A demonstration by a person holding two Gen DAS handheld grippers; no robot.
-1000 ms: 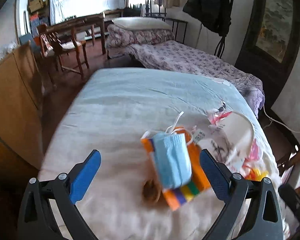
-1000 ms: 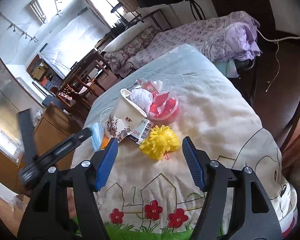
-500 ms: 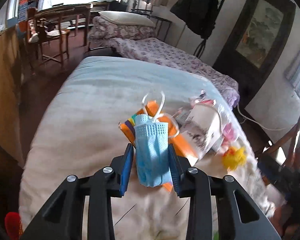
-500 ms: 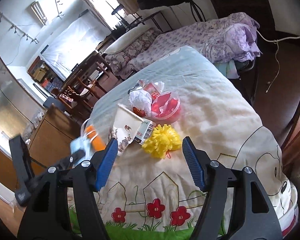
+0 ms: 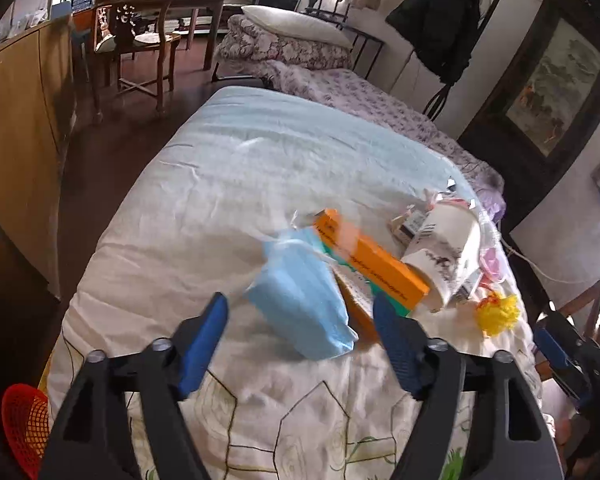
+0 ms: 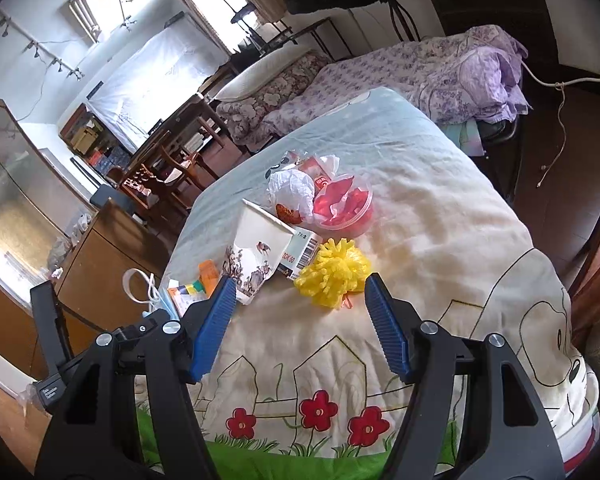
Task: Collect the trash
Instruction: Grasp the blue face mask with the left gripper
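A blue face mask (image 5: 300, 300) lies loose and blurred on the quilt between and just beyond my left gripper's (image 5: 300, 340) open fingers, against an orange box (image 5: 372, 264). A white paper cup (image 5: 444, 256) lies on its side to the right. My right gripper (image 6: 300, 320) is open and empty, just short of a yellow pom-pom (image 6: 334, 272). The paper cup (image 6: 258, 252), a crumpled white wrapper (image 6: 292, 192) and a red plastic tub (image 6: 344, 204) sit beyond it. The mask's edge (image 6: 168, 300) shows at left.
A red mesh basket (image 5: 24, 420) sits low at the left of the bed (image 5: 220, 184). A wooden cabinet (image 5: 16, 128) stands along the left side. A second bed with purple bedding (image 6: 420, 76) is behind. A chair and table stand at the far end.
My left gripper was shut on the blue mask half a second ago; now its jaws are open and the mask has dropped free onto the quilt. The right gripper has stayed put.
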